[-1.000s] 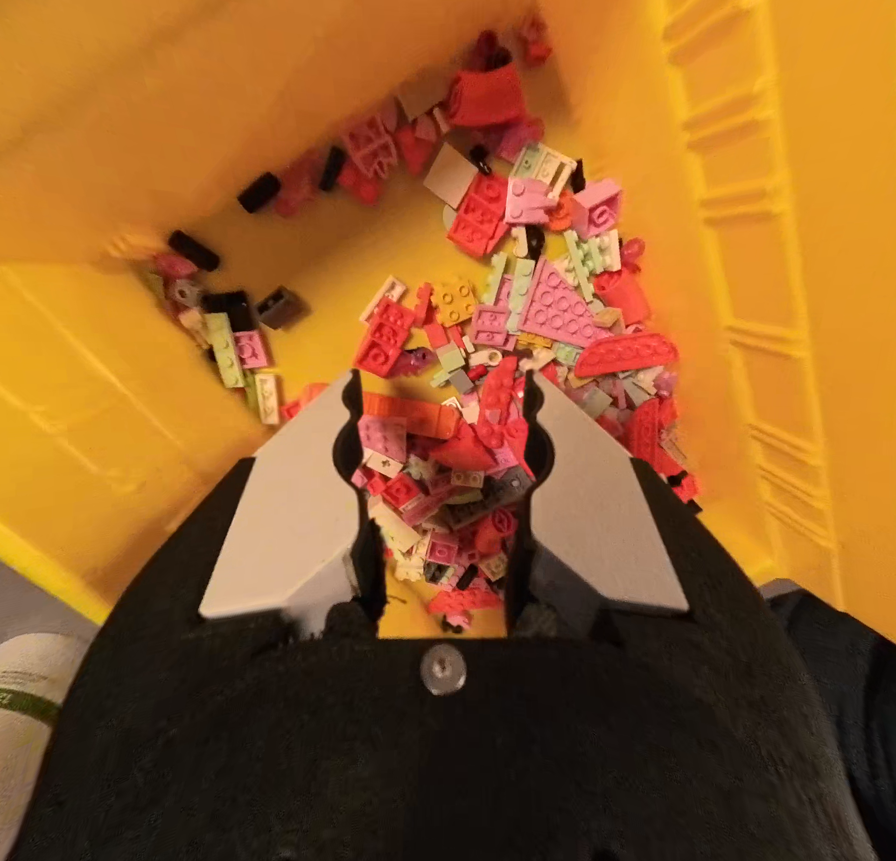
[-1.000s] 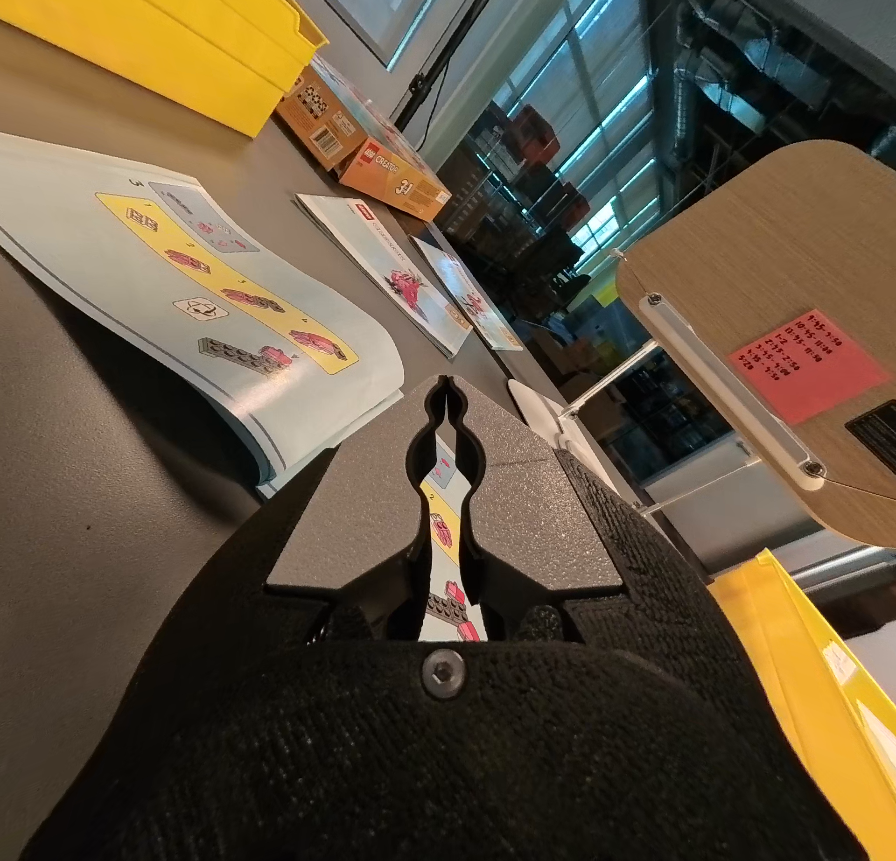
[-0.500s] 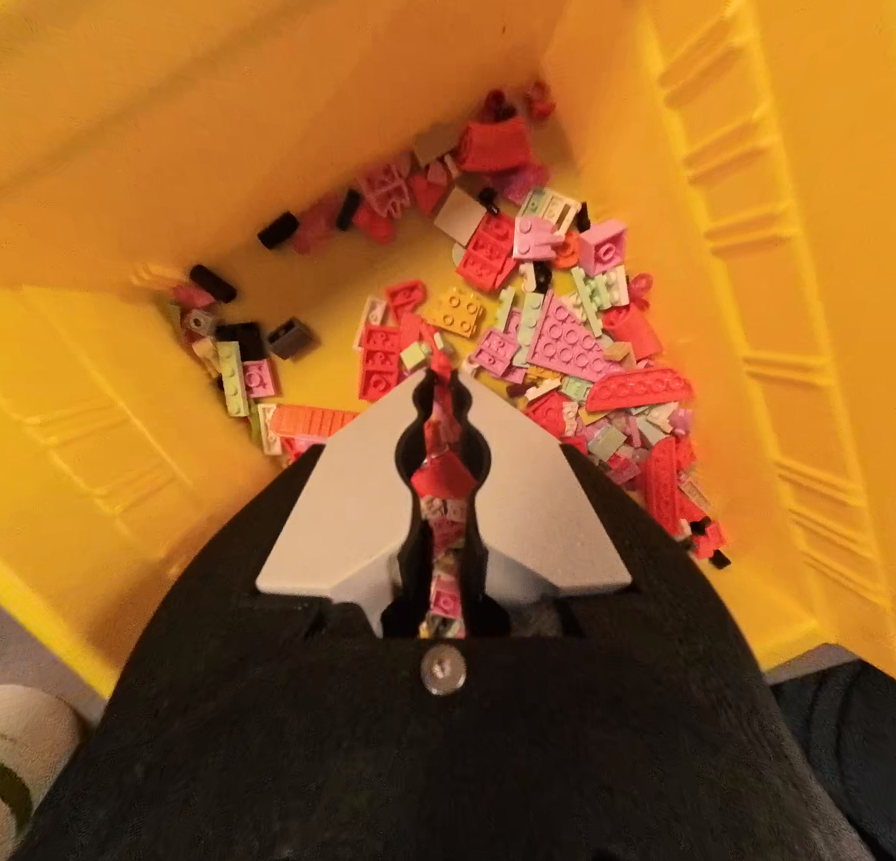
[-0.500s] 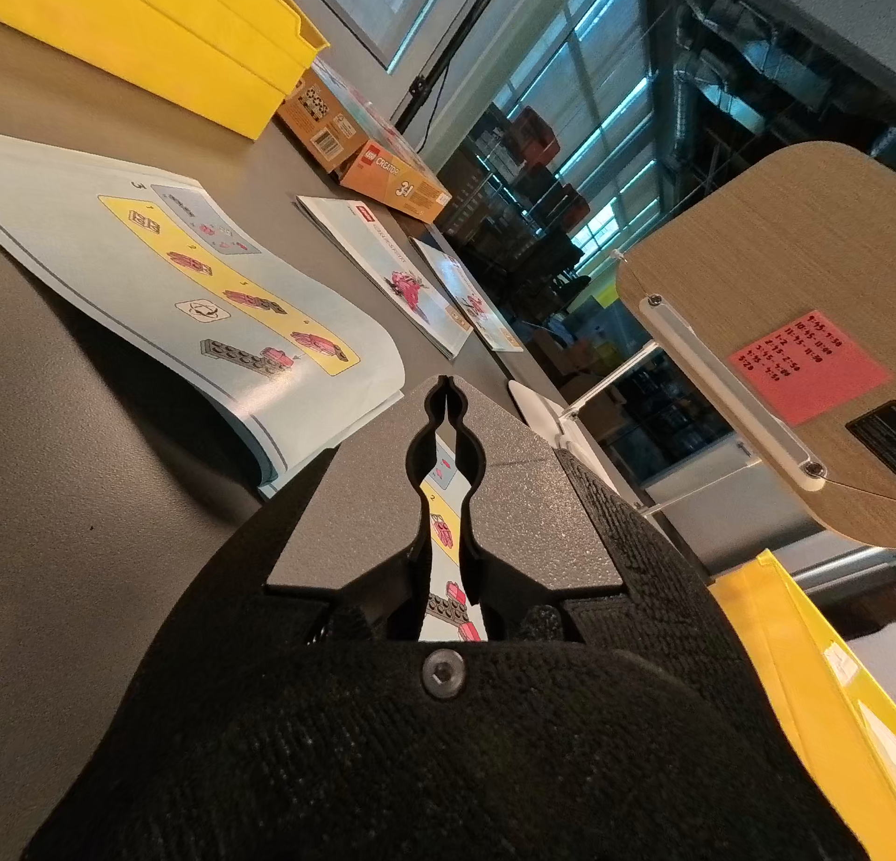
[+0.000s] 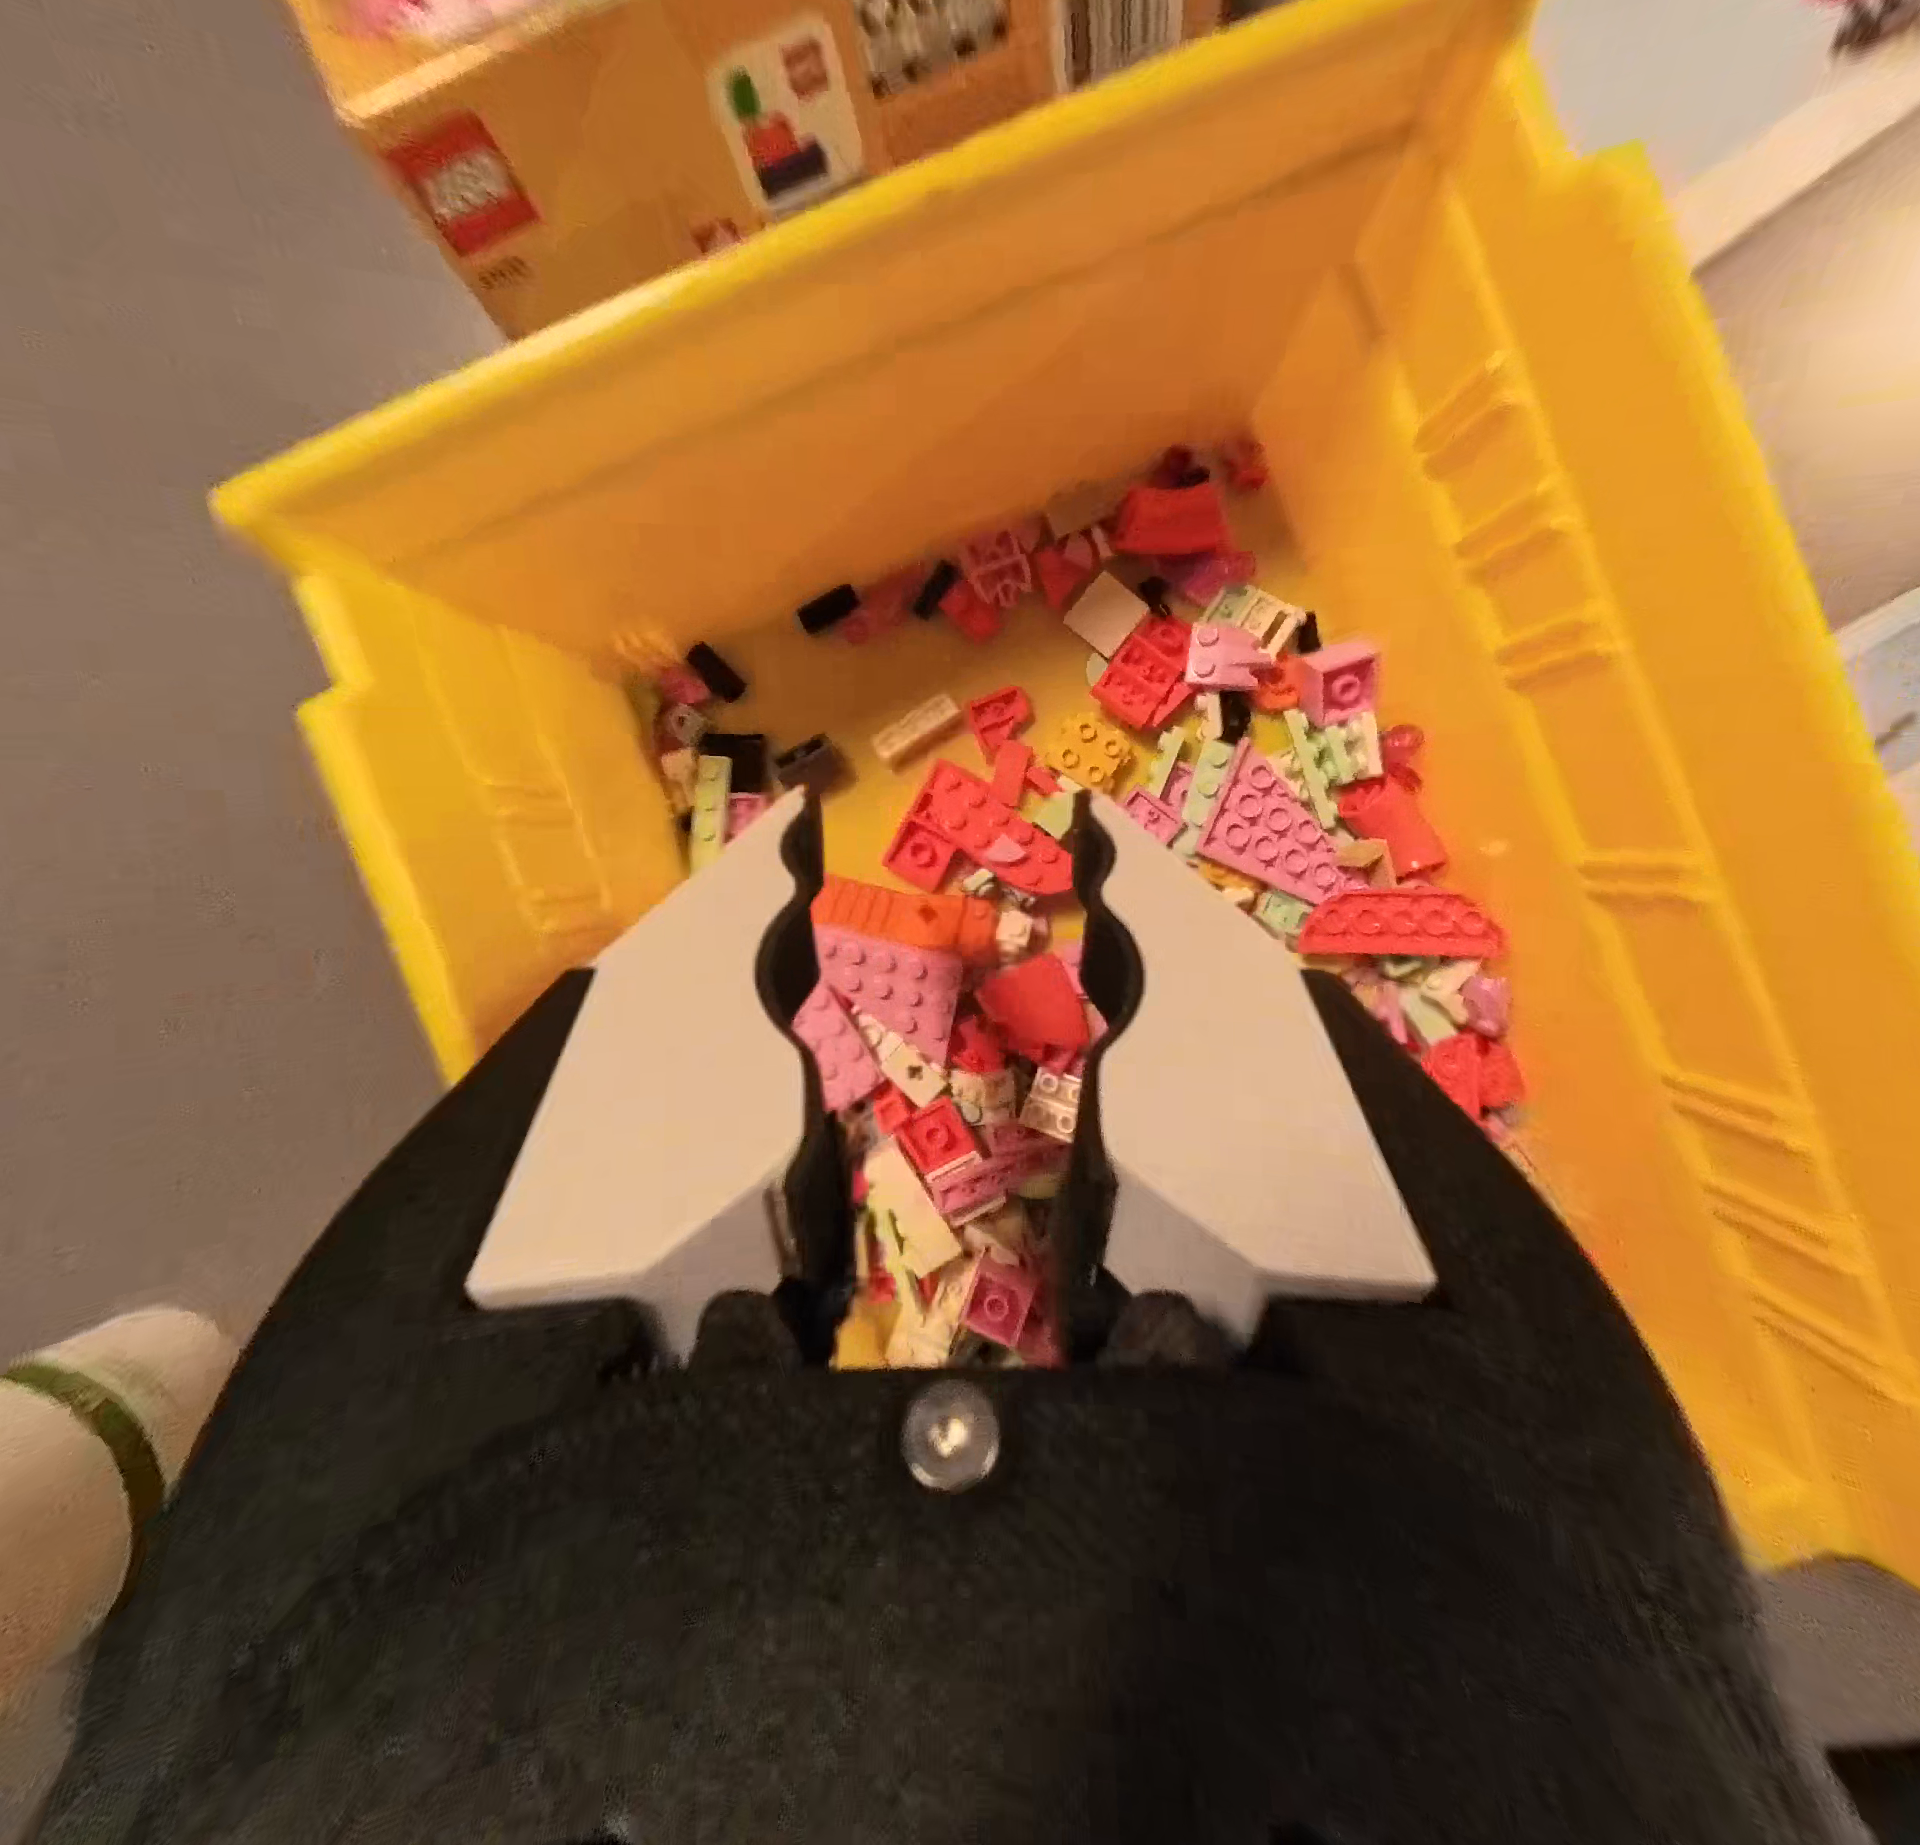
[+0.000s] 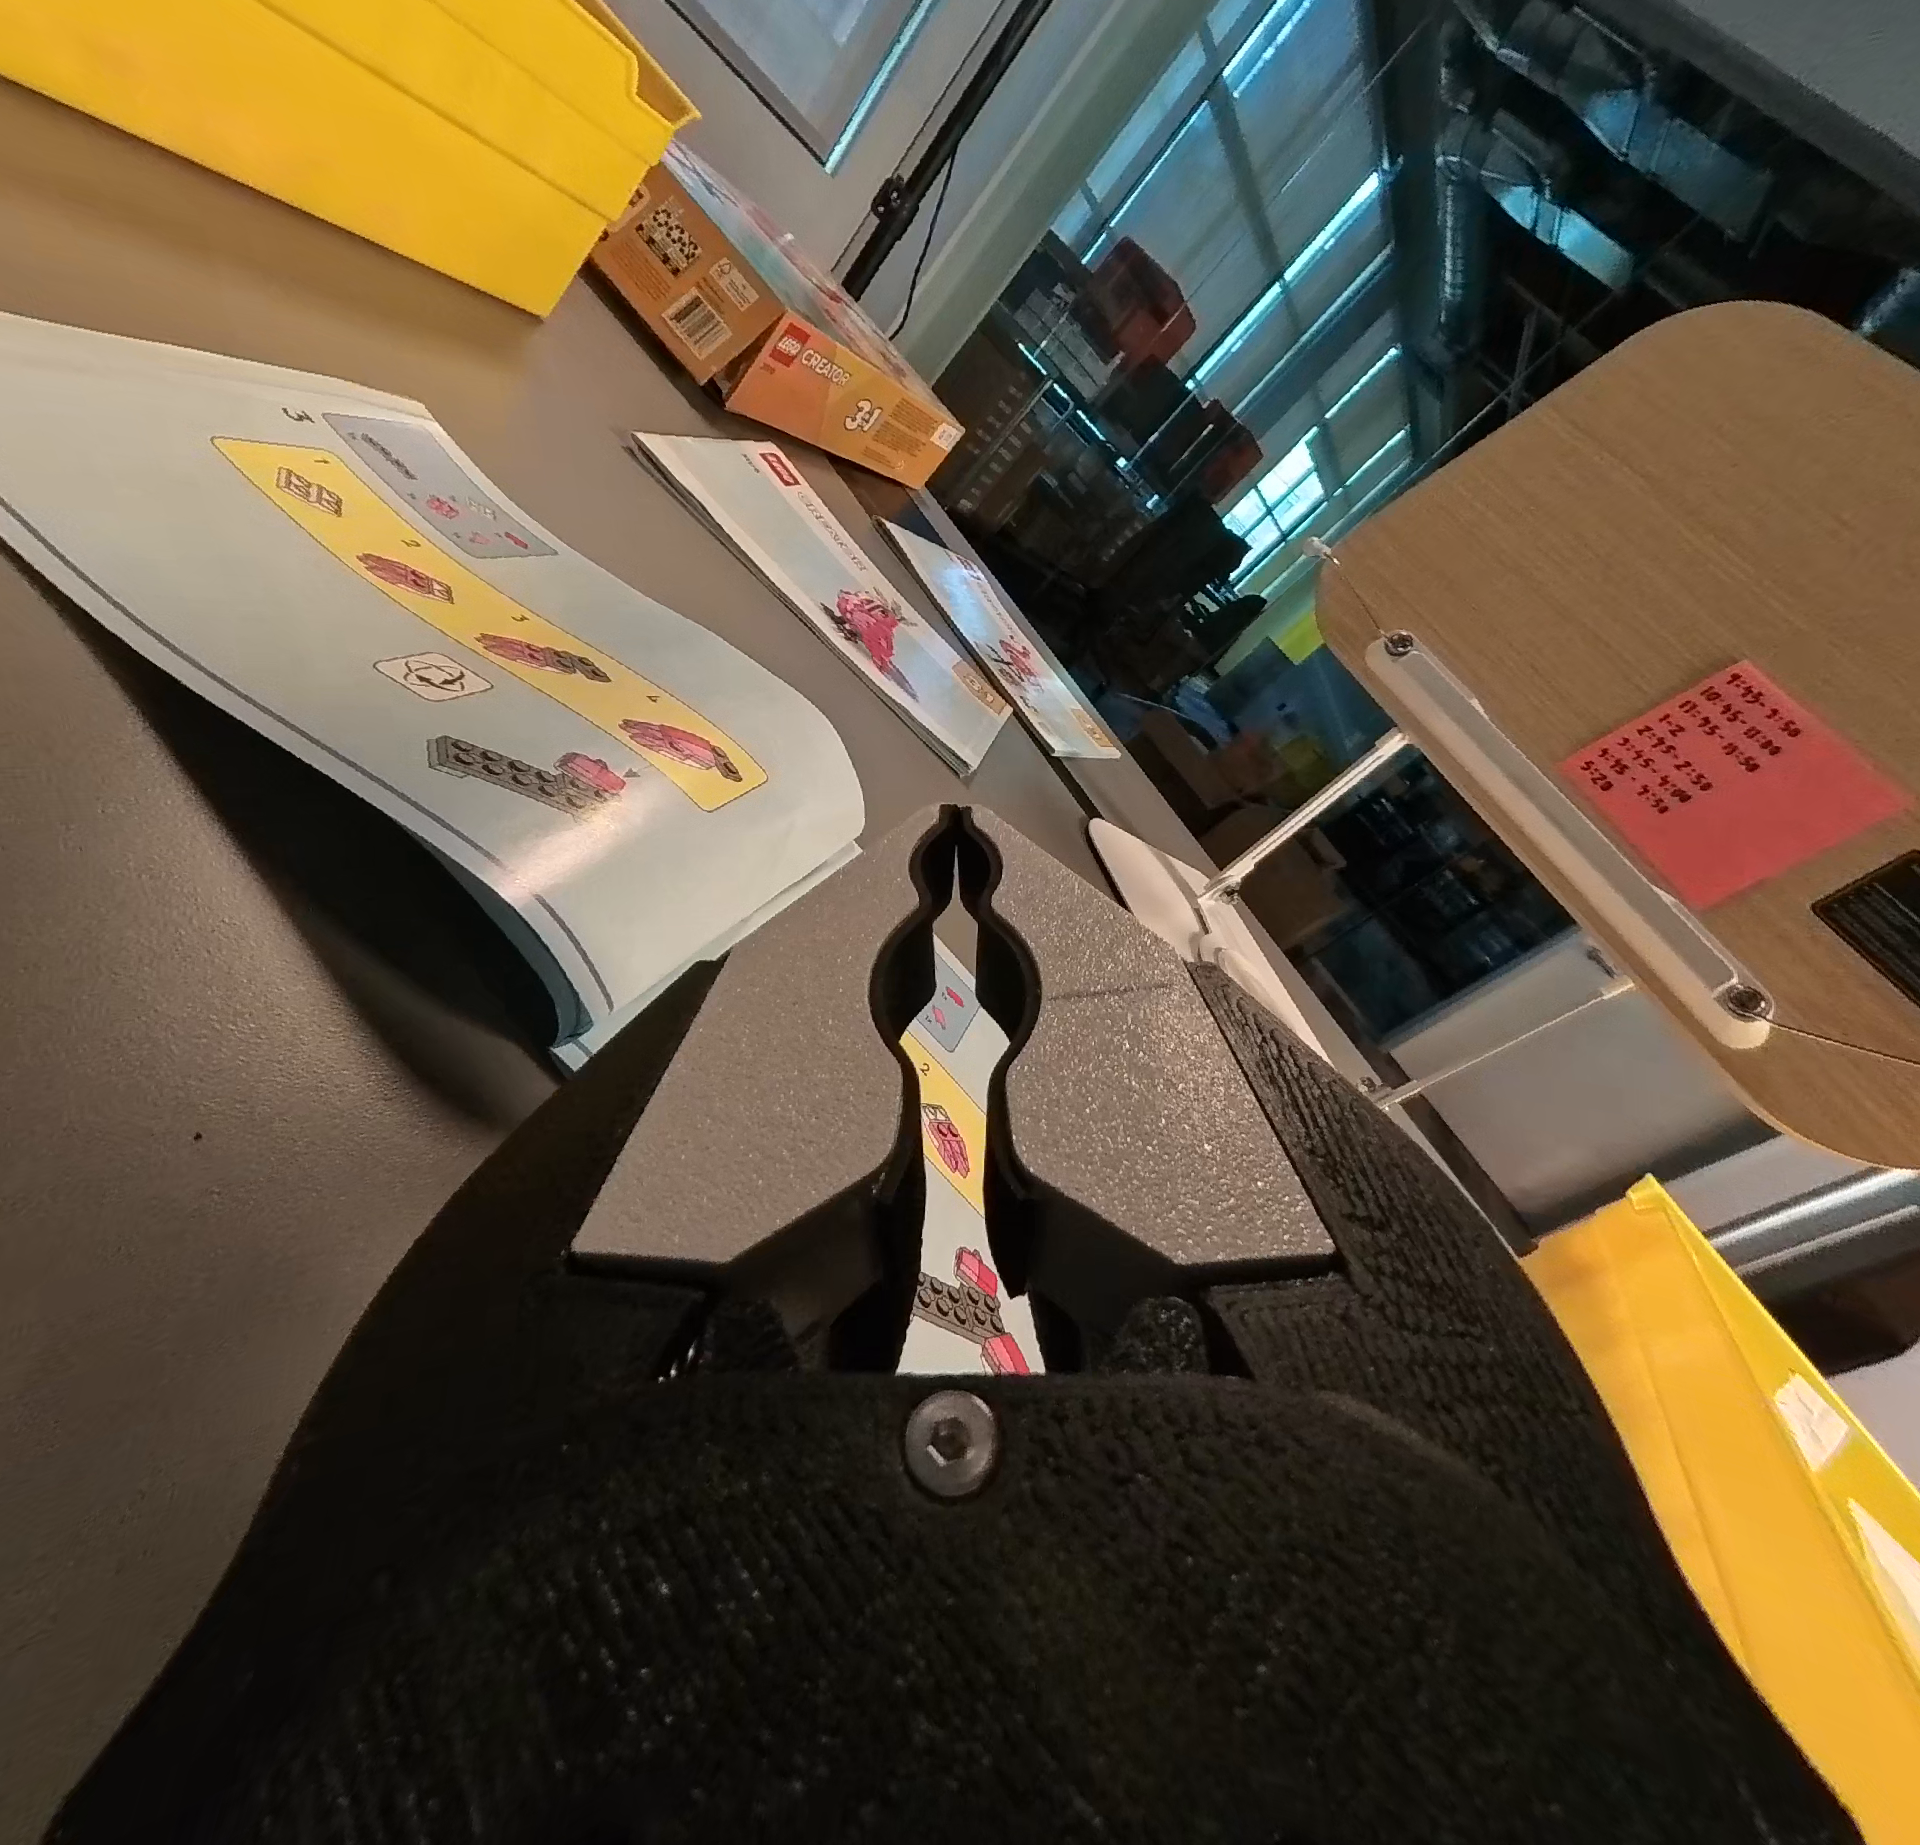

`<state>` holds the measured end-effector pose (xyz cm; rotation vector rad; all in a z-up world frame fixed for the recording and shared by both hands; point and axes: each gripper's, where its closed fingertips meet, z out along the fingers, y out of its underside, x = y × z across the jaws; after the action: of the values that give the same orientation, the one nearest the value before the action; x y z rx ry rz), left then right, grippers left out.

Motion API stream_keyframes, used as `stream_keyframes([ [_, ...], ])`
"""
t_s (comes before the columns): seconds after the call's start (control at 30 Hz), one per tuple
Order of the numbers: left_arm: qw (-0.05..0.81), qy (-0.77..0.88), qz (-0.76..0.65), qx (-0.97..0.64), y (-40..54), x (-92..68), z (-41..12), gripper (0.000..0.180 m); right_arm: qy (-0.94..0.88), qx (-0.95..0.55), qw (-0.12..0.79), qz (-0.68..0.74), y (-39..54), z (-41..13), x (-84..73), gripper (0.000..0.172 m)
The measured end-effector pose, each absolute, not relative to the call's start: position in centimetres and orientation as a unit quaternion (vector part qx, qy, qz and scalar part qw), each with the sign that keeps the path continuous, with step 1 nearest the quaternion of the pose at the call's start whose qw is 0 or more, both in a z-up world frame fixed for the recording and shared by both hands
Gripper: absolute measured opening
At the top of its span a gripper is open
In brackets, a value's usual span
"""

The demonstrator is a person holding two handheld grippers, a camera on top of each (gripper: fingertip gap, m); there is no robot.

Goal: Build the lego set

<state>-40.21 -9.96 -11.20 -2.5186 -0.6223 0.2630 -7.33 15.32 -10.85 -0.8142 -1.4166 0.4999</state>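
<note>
Bricks (image 5: 1226,839) loose in yellow bin (image 5: 831,424), box (image 5: 727,81) behind | left claw (image 5: 945,819) wide, empty above them | right claw (image 6: 957,839) closed, empty over open booklet (image 6: 436,652) on table (image 6: 208,1120)

Glossy moulded plastic: a yellow bin (image 5: 1621,860) with ribbed walls holds smooth studded plastic bricks (image 5: 1273,839) in red, pink, orange and mint. Behind it, a printed cardboard box (image 5: 665,133) with a matt face. The left gripper (image 5: 945,819) has smooth pale fingers (image 5: 665,1068) on a rough black body; the right gripper (image 6: 956,839) shows grainy grey fingers (image 6: 790,1068). Beneath it, a shiny paper booklet (image 6: 436,632) on a matt grey table (image 6: 187,1120), beside a wood-grain panel (image 6: 1662,507) with a pale metal strip (image 6: 1558,839)
</note>
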Motion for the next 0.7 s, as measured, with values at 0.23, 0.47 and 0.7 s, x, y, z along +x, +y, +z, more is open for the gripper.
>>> stream_keyframes([
  [0.23,0.348,-0.341,0.249,-0.837,-18.0,-41.4,-4.9,0.071,-0.626,-0.360,0.656,0.220,15.3,-10.9,-7.4,0.000],
  [0.47,0.190,-0.392,0.174,-0.883,-23.6,-39.6,-10.7,0.042,-0.623,-0.361,0.657,0.224,15.3,-10.7,-7.3,0.000],
  [0.7,0.230,-0.376,0.108,-0.891,-22.2,-37.2,-11.6,0.003,-0.621,-0.362,0.658,0.226,15.4,-10.7,-7.2,0.000],
])
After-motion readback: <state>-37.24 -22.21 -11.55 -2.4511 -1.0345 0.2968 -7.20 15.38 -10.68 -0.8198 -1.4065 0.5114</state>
